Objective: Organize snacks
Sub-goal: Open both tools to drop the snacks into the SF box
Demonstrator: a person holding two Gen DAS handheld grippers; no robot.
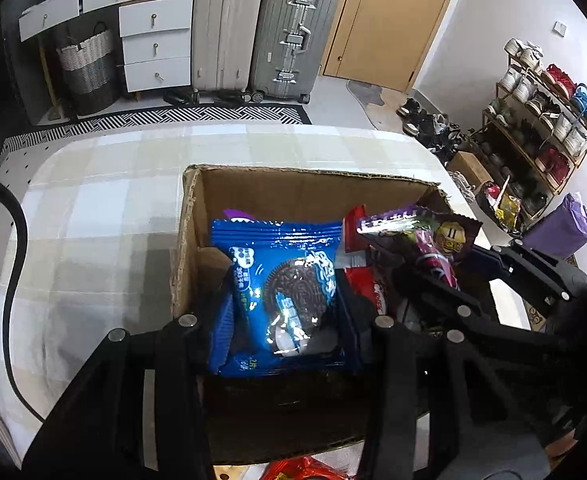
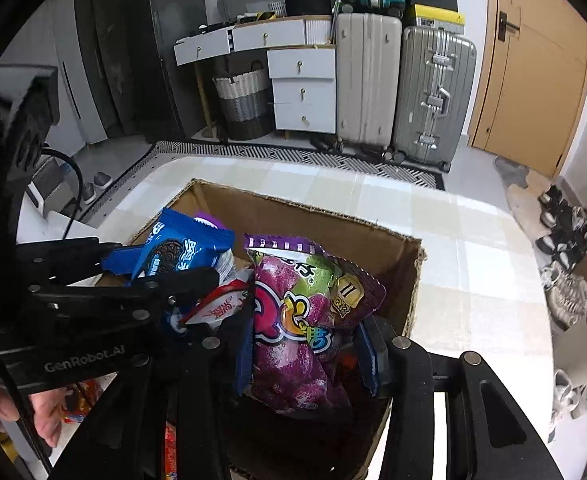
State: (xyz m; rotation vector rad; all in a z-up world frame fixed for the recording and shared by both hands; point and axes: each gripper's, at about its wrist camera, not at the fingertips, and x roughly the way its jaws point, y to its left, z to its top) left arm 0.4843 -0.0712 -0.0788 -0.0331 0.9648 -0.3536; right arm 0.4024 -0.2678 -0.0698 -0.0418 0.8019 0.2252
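both packets are over the box [image 1: 293, 184]: left gripper [image 1: 285, 312] clamps the cookie packet [image 1: 281, 280], right gripper [image 2: 309, 344] at three o'clock clamps the candy bag [image 2: 301, 320]; next, let go.

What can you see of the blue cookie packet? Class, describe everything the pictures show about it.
The blue cookie packet is a glossy plastic pillow pack with crimped ends, white lettering and a picture of a dark sandwich cookie. It is sealed and stands roughly upright, clamped between the left gripper's fingers over the open cardboard box. A red-and-white packet lies right beside it.
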